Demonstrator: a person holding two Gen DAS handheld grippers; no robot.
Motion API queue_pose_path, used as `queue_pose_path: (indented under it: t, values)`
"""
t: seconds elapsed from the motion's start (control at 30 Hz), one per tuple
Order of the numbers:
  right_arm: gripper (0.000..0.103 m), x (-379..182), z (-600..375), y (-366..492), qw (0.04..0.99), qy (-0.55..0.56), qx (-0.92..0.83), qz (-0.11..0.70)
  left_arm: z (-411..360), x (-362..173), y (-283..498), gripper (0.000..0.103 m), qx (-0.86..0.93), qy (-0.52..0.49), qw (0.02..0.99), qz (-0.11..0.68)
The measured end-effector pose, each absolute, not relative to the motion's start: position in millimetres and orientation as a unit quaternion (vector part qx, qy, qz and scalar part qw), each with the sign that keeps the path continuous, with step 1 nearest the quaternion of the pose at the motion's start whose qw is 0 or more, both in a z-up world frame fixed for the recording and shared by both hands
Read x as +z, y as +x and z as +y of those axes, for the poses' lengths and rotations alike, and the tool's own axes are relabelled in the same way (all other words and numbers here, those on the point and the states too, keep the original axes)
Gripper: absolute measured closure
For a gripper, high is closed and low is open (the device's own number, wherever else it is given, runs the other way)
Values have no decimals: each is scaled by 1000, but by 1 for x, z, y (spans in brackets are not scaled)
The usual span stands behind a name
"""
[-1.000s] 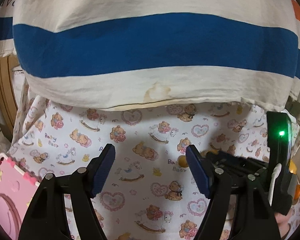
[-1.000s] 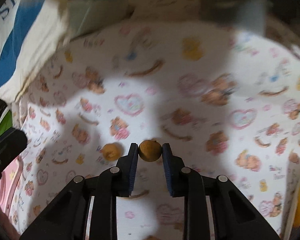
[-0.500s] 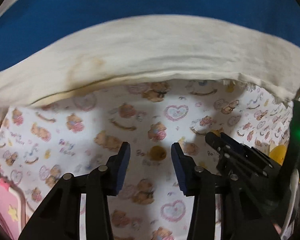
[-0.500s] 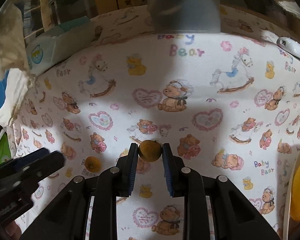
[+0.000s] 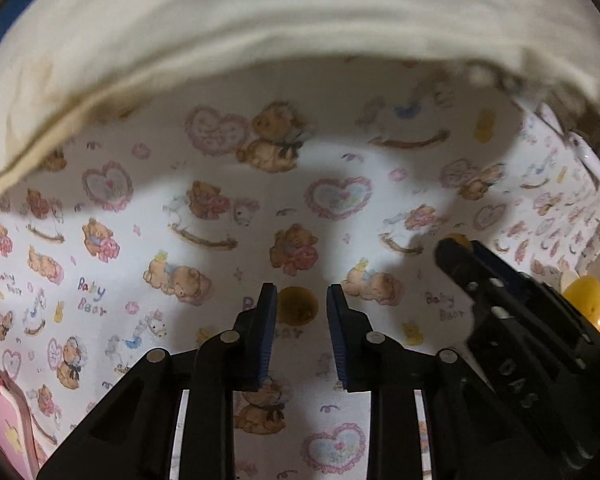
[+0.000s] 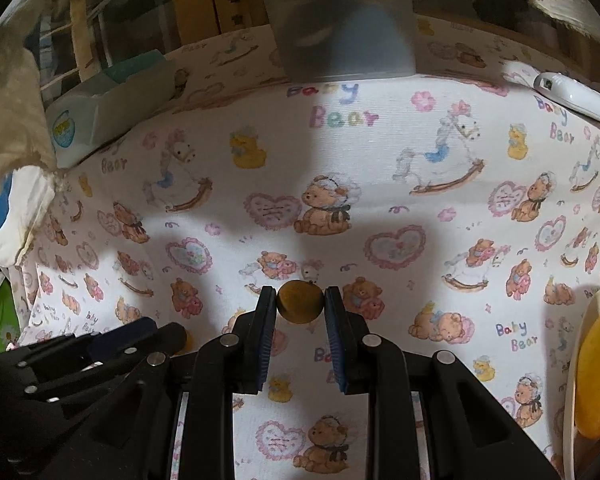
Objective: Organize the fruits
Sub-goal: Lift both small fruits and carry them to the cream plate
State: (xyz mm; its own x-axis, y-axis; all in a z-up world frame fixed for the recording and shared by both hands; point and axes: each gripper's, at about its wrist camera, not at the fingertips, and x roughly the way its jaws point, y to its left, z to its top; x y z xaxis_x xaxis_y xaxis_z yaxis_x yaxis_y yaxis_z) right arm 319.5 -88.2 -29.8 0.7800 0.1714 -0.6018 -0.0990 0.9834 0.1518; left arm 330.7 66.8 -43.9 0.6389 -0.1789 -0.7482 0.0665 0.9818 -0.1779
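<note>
two small brown fruits in play, one per gripper. right gripper (image 6: 300,307) is clamped on a round brown fruit (image 6: 300,306), both blue pads pressed to its sides, fruit lifted clear of the bear-print cloth (image 6: 380,152) on the surface. same hold as a second ago; only the view behind it has swung and sharpened.

left gripper (image 5: 302,309) is the one that changed. a second ago its jaws stood wide over bare cloth with no fruit between them; half a second ago they had narrowed around a second fruit (image 5: 298,306); now they are closing on it. that fruit sits between the pads, close against the left pad, a thin gap showing on the right side, so not yet pinched as far as i can tell. it looks to be resting on the cloth.

meaning for the task: one fruit secured, second about to be. neither placed yet.

look of the fruit: small, round, dull mustard-brown skin, matte, slightly mottled. blurred in the left view.

right gripper seen from the left camera (image 5: 452,246), tip carrying its fruit, near but apart. yellow fruit (image 6: 596,368) in a pale dish (image 6: 570,380) at the right edge, likely the drop spot. cream shirt hem (image 5: 260,32) hangs overhead.
</note>
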Motion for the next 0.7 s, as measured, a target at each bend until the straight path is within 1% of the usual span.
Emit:
queue_pose_path:
  t: [0.17, 0.33, 0.53, 0.7]
  values:
    - [77, -27, -90, 318, 942, 50, 74, 323, 64, -53, 336, 78, -70, -77, 901, 420]
    - [77, -32, -83, 323, 940, 54, 75, 329, 54, -57, 336, 80, -72, -68, 905, 414]
    - [77, -31, -84, 323, 941, 60, 70, 327, 73, -42, 316, 81, -55, -78, 918, 386]
    - [77, -16, -90, 315, 946, 75, 77, 307, 83, -29, 303, 81, -40, -75, 926, 369]
